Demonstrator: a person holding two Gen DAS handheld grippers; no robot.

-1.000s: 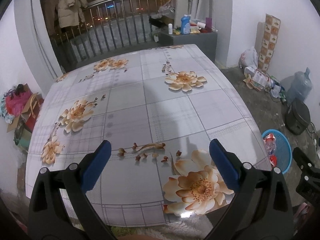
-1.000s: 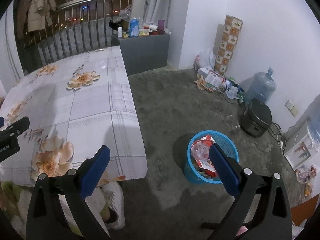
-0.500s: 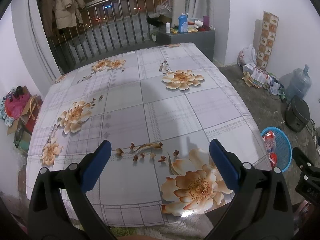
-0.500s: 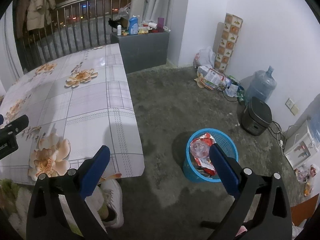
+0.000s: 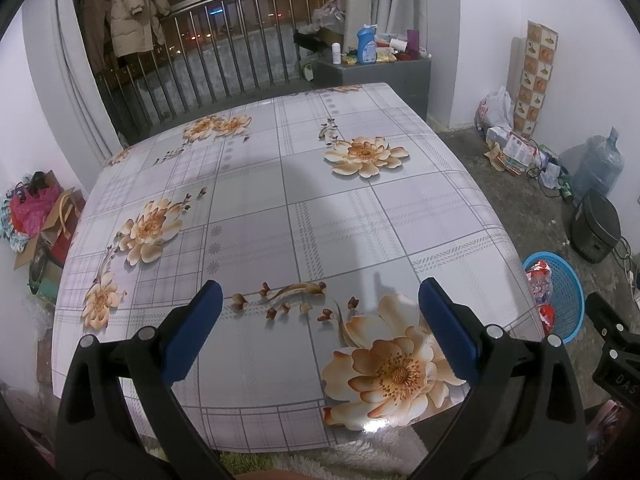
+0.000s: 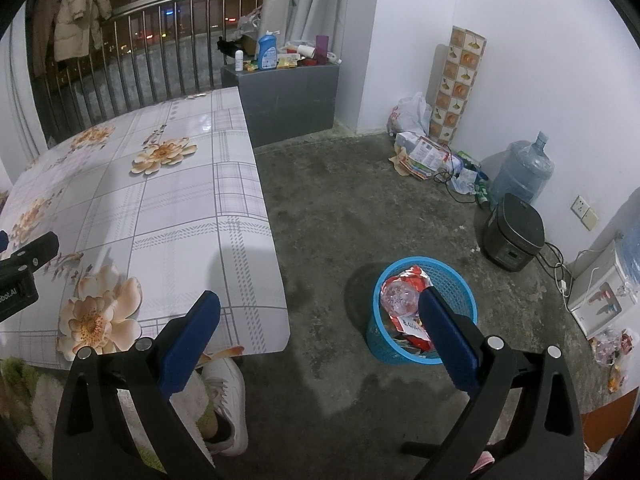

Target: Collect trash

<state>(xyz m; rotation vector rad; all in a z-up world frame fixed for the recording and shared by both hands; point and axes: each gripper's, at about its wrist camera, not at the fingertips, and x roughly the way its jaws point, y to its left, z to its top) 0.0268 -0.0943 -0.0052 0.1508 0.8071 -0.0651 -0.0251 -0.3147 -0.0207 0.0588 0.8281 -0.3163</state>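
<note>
A blue mesh trash basket (image 6: 460,284) stands on the concrete floor to the right of the table, holding red wrappers and a clear plastic bottle (image 6: 396,296). The same basket (image 5: 566,292) shows at the right edge of the left wrist view. My left gripper (image 5: 318,300) is open above the near edge of the flowered tablecloth (image 5: 288,208), holding nothing. My right gripper (image 6: 320,308) is open over the floor between the table corner and the basket, also holding nothing. No loose trash shows on the tabletop.
A dark rice cooker (image 6: 514,232), a water jug (image 6: 522,172) and a heap of papers and bags (image 6: 424,152) line the right wall. A grey cabinet (image 6: 288,92) with bottles stands behind the table. A white shoe (image 6: 224,404) is under the table corner.
Both views have pulled back and risen slightly, so more of the table's far side and the floor shows. Both grippers stay open.
</note>
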